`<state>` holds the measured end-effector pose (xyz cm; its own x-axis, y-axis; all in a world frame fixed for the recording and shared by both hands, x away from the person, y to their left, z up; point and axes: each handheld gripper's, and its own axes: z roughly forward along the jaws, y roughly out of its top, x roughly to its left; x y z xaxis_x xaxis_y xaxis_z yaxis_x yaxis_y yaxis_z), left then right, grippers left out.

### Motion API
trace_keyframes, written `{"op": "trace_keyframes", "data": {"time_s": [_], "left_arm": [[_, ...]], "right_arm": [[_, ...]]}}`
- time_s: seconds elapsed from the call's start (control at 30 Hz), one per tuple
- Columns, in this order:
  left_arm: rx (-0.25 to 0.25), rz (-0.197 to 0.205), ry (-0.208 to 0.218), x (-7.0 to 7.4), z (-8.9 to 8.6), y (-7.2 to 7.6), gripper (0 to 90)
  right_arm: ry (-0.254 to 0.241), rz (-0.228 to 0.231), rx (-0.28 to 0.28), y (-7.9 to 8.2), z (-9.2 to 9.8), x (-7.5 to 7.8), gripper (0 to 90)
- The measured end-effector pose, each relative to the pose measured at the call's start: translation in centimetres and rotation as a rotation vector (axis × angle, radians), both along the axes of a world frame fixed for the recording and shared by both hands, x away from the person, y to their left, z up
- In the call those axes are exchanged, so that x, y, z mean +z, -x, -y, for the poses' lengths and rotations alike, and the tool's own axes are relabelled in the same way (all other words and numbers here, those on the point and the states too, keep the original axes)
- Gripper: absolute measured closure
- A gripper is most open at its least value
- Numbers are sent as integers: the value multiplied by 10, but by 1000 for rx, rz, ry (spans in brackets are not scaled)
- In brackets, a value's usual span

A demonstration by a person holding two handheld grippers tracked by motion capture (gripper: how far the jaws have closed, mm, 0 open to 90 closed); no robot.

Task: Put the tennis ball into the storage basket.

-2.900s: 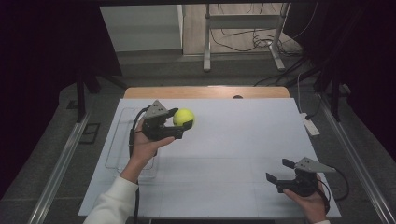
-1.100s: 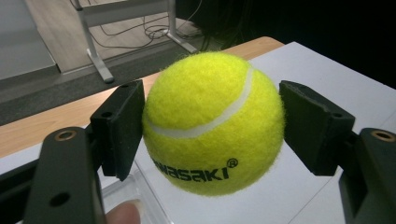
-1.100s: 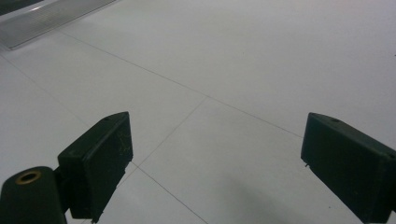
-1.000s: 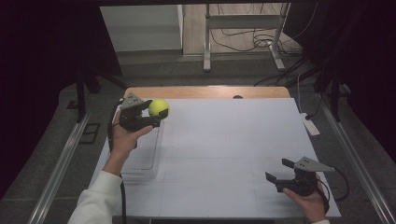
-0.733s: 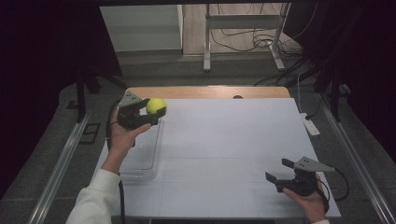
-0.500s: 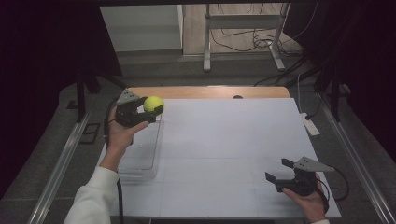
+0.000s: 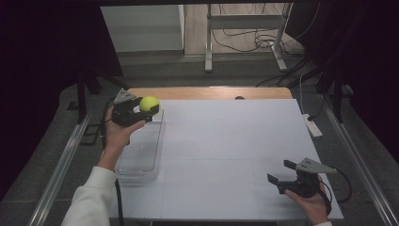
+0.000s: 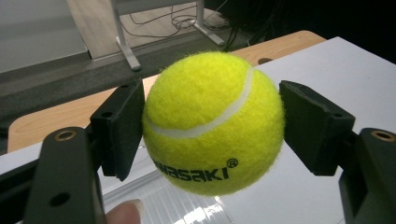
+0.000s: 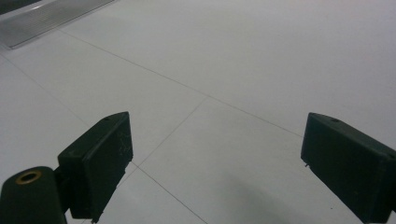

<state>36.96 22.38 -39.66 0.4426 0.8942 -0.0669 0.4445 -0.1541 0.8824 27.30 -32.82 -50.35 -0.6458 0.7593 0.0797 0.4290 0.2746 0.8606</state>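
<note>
Counter [image 7: 226, 141] broad and white; clear tray [image 7: 141, 150] at its left edge. Your left tongs [image 7: 147, 109] clamp the tennis ball [image 7: 149, 103] above the tray's far end. Next: lower, release. Right tongs [image 7: 282, 172] apart, idle.

White tabletop [image 7: 226, 141] with a wood strip [image 7: 211, 92] along the far edge. Grey floor [image 7: 155, 70] beyond, metal stand legs [image 7: 244, 35] with loose cables [image 7: 244, 35] on pale boards. Dark curtains both sides. White power strip [image 7: 312, 126] off the right edge. Dim, even lighting.
</note>
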Motion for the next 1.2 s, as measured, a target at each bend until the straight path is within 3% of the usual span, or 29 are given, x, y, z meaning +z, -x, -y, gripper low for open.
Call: {"op": "trace_keyframes", "data": {"time_s": [1.2], "left_arm": [[119,-51,-35,-5,-41,-12,270]], "right_arm": [[-2,-3,2,0,-1,-1,92]]}}
